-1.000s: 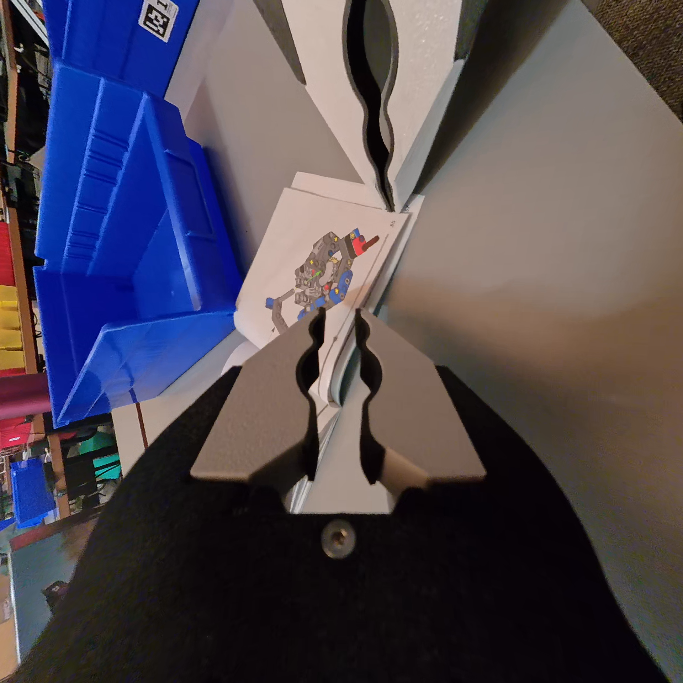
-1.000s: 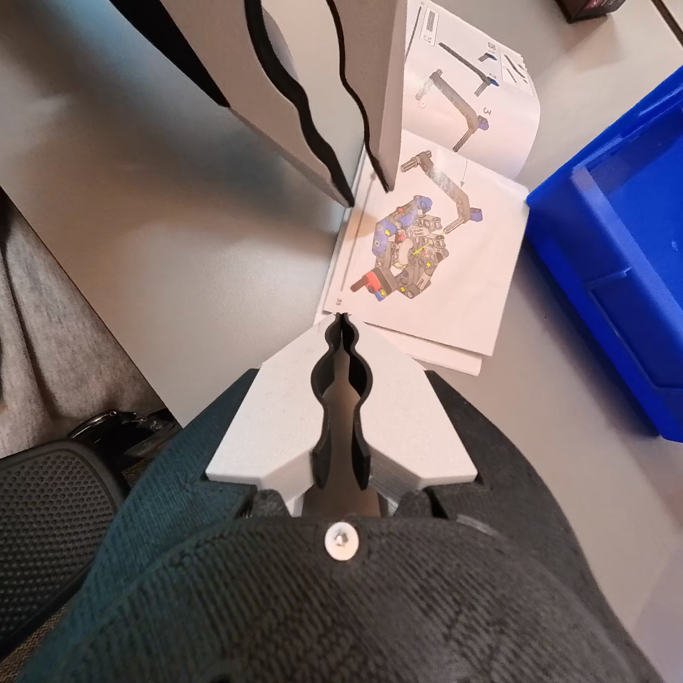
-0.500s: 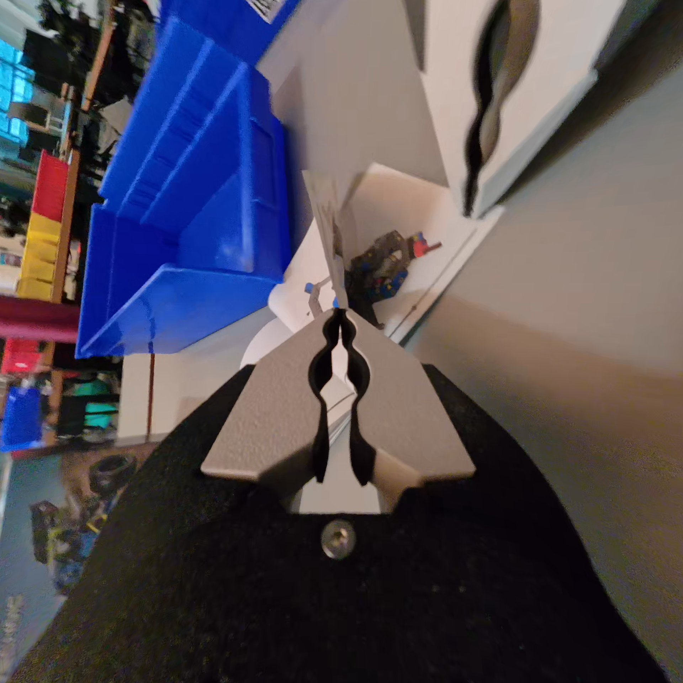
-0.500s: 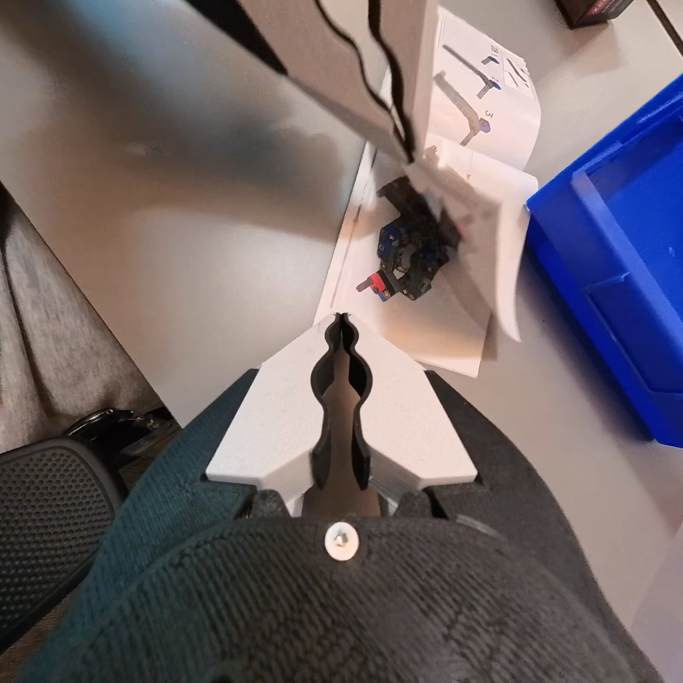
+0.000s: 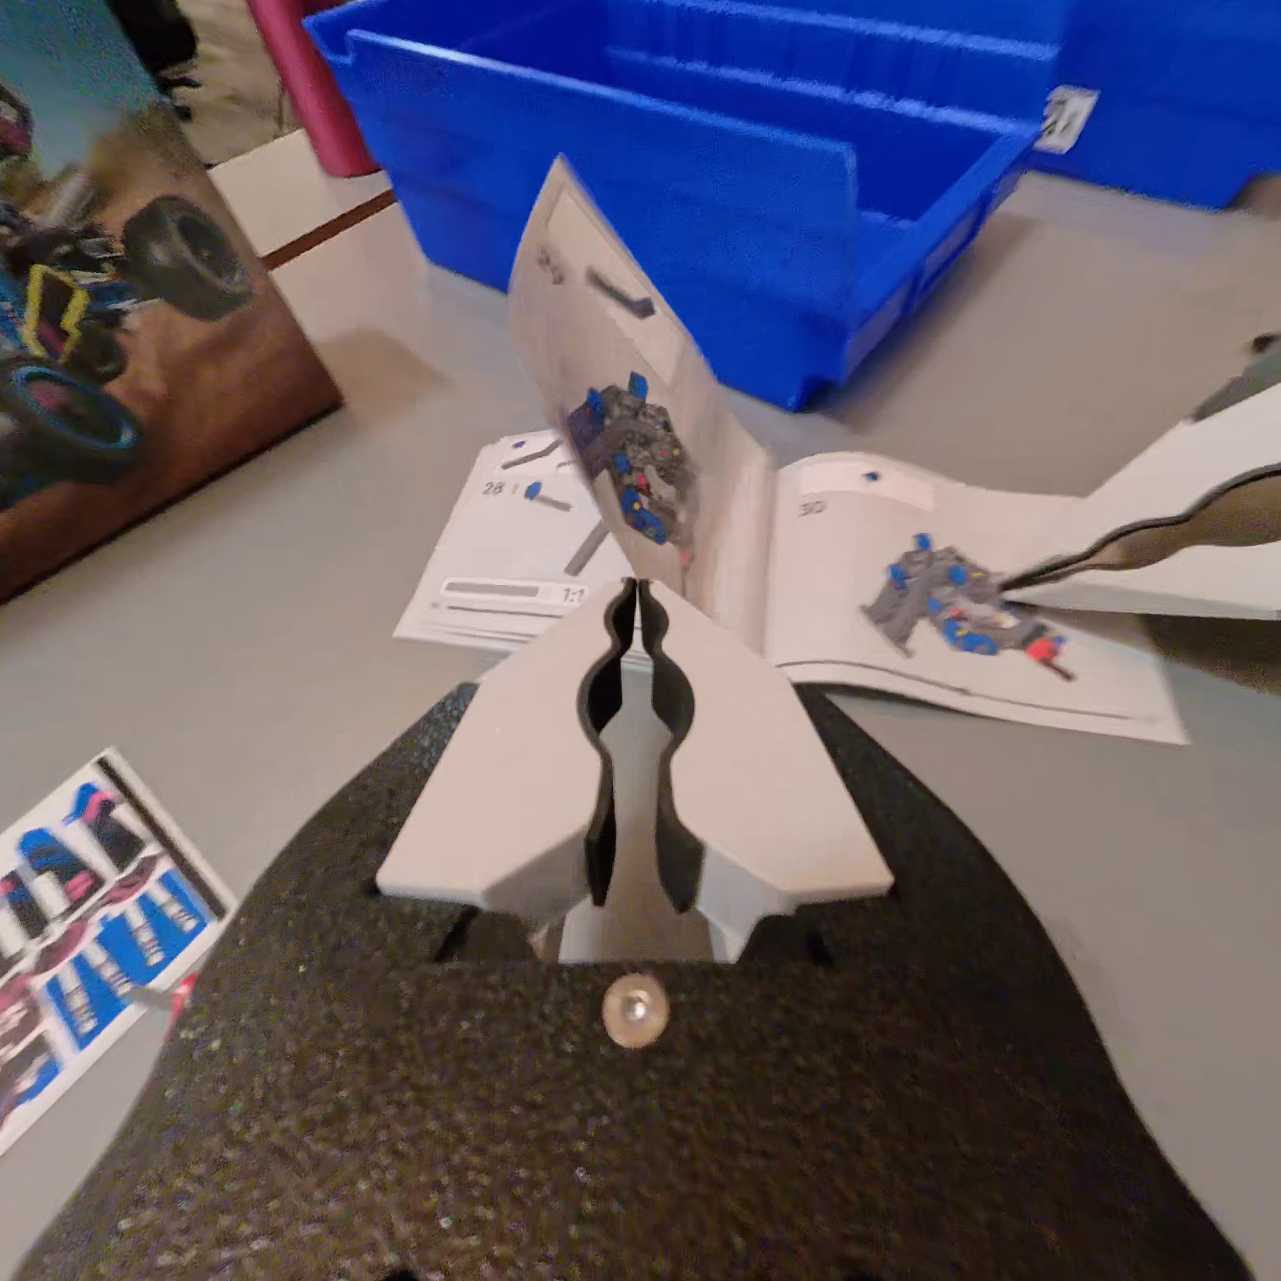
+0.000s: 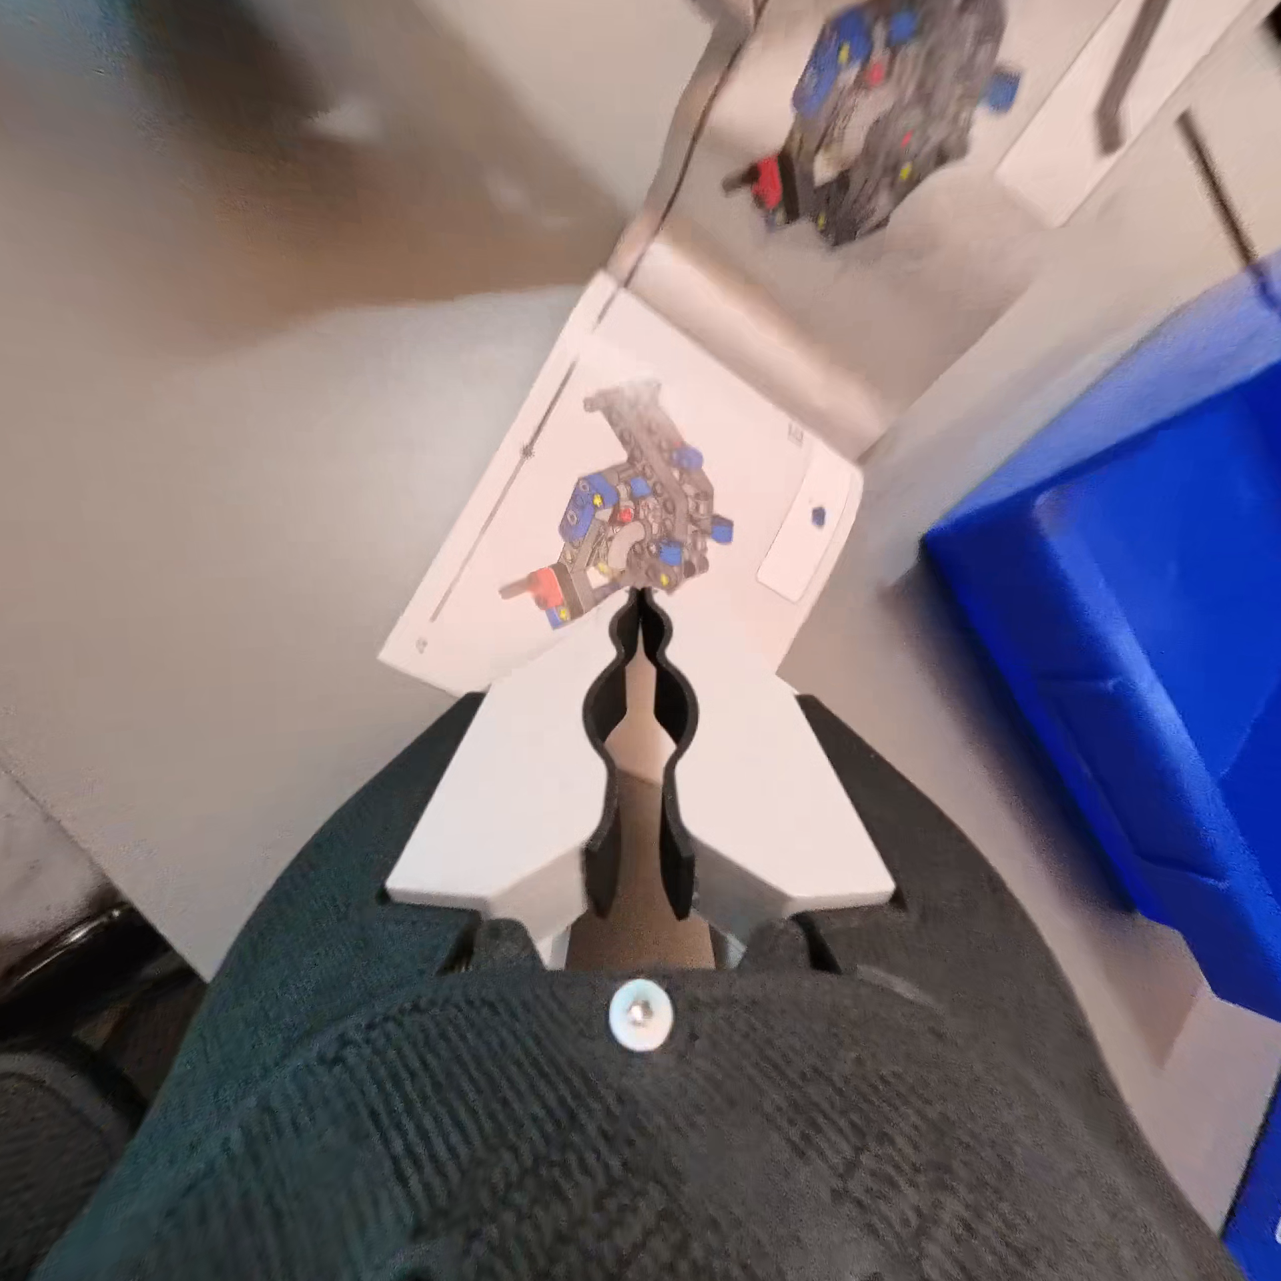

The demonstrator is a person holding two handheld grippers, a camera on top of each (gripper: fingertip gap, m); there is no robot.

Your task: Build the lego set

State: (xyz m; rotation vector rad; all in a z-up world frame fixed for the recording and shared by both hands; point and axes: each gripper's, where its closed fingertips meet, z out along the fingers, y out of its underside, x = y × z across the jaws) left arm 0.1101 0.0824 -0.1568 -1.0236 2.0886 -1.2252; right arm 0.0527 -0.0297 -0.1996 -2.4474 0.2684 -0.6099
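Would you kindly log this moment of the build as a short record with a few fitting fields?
Surface: grey table
Booklet: white paper instruction booklet, lying open
Lifted page: one page stands upright, its lower edge at the left gripper tips
Left gripper: shut; a pinch on the page cannot be confirmed
Right gripper: shut, tips over the flat right-hand page
Behind booklet: blue plastic bin
Left side: printed set box, sticker sheet
Loose bricks: none in view

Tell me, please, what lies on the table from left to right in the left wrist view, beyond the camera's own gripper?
Sticker sheet → lego box → raised booklet page → flat right-hand page → right gripper, tip on that page.
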